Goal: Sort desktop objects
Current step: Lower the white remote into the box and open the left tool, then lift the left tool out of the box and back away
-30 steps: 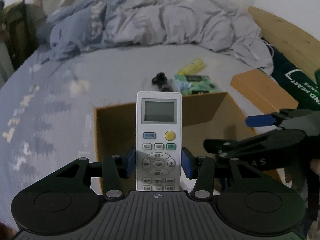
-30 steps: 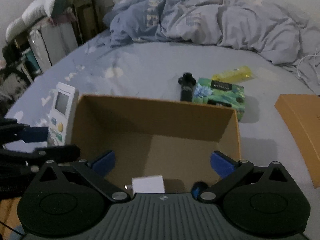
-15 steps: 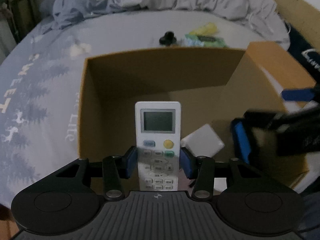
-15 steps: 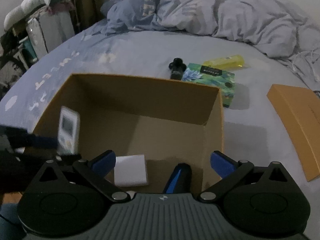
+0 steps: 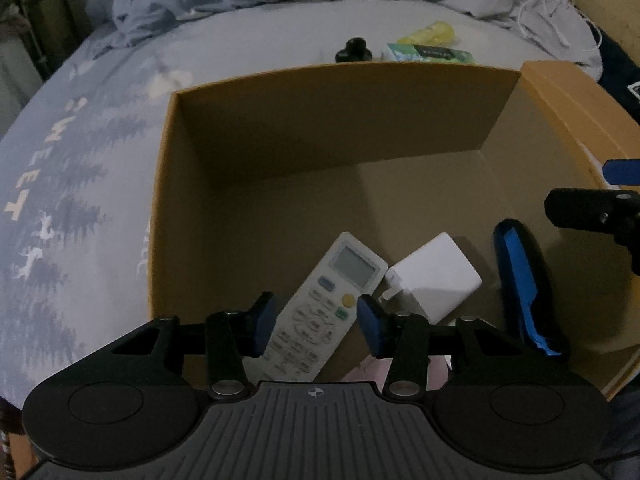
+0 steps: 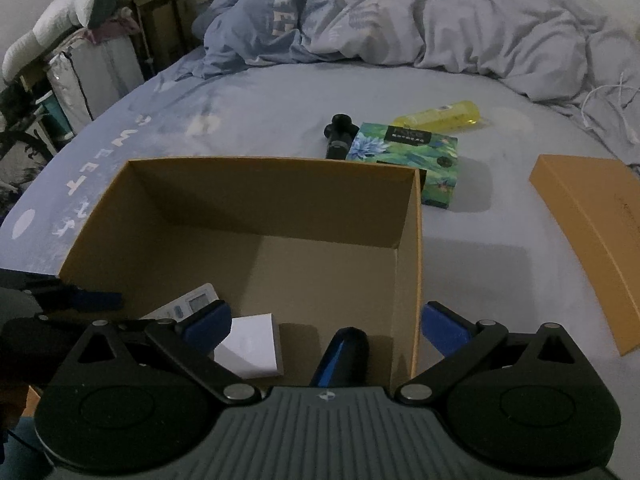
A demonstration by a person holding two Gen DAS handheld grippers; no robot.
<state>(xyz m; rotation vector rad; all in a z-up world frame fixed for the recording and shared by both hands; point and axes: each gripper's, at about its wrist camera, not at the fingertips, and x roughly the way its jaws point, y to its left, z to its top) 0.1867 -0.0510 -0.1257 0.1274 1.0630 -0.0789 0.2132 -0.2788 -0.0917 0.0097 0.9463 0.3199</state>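
Observation:
An open cardboard box (image 5: 172, 200) (image 6: 408, 240) sits on the bed. A white remote control (image 5: 324, 304) (image 6: 188, 306) lies tilted on the box floor, beside a white charger block (image 5: 434, 282) (image 6: 250, 344) and a black-and-blue tool (image 5: 520, 280) (image 6: 340, 356). My left gripper (image 5: 316, 326) is open above the remote, its pads apart from it. My right gripper (image 6: 324, 330) is open and empty over the box's near right corner. A black knob-like object (image 6: 339, 134), a green patterned box (image 6: 408, 160) and a yellow bottle (image 6: 444, 116) lie on the sheet beyond the box.
An orange box lid (image 6: 592, 216) (image 5: 576, 100) lies on the bed right of the box. A rumpled grey-blue duvet (image 6: 400, 20) fills the far side. Furniture and bags (image 6: 80, 68) stand at the far left.
My left gripper opened and let go of the remote, which dropped onto the box floor and lies tilted. The right gripper stayed over the box's near right corner.

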